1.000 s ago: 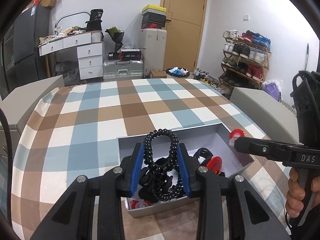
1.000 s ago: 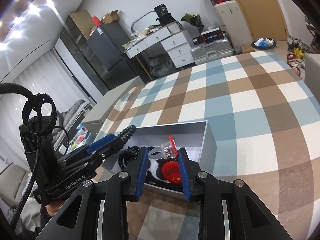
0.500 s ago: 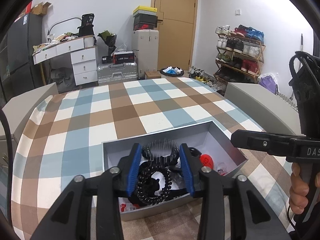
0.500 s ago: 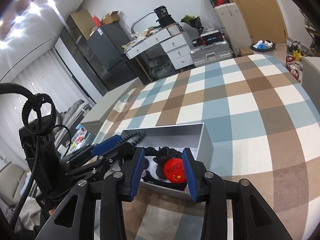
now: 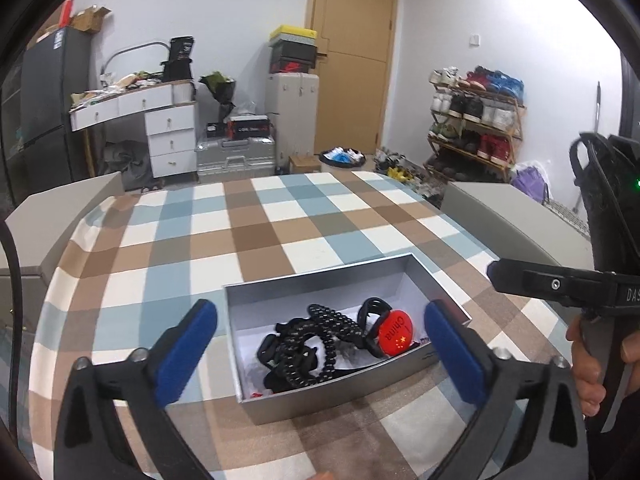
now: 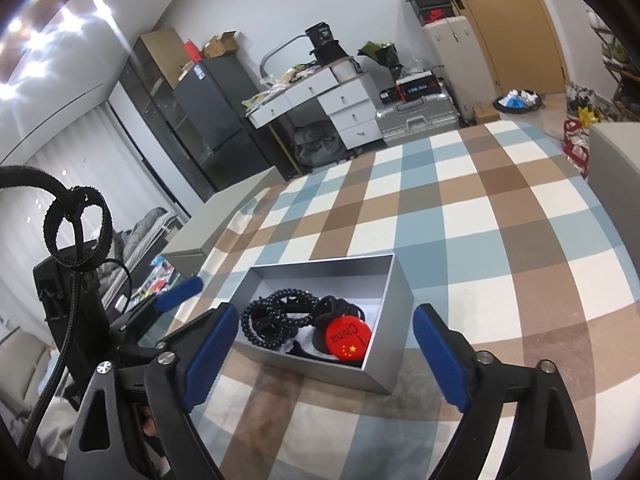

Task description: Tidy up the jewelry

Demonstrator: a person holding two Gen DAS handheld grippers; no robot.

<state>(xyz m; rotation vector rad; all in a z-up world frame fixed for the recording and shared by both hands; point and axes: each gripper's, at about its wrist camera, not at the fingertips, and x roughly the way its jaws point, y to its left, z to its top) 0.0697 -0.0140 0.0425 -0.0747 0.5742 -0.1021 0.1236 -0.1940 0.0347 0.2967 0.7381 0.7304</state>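
Note:
A grey open box (image 5: 440, 292) (image 6: 396, 296) stands on the checked tablecloth. In it lie a black bead necklace (image 5: 316, 344) (image 6: 272, 320), a red round "China" badge (image 5: 396, 332) (image 6: 347, 340) and several black bands (image 5: 372, 312). My left gripper (image 5: 320, 352) is open and empty, its blue pads either side of the box's near part. My right gripper (image 6: 320, 344) is open and empty, its jaws wide in front of the box. The right gripper's arm also shows in the left wrist view (image 5: 560, 284), to the right of the box.
The checked tablecloth (image 5: 280, 240) (image 6: 480, 220) covers the table beyond the box. Grey chair backs (image 5: 516, 216) (image 6: 216, 224) stand at the table's sides. A desk with drawers (image 5: 160, 132), suitcases and a shoe rack (image 5: 476, 128) line the room's far side.
My left gripper let go of the bead necklace, which now lies in the box, and opened wide. My right gripper also opened and both have drawn back from the box.

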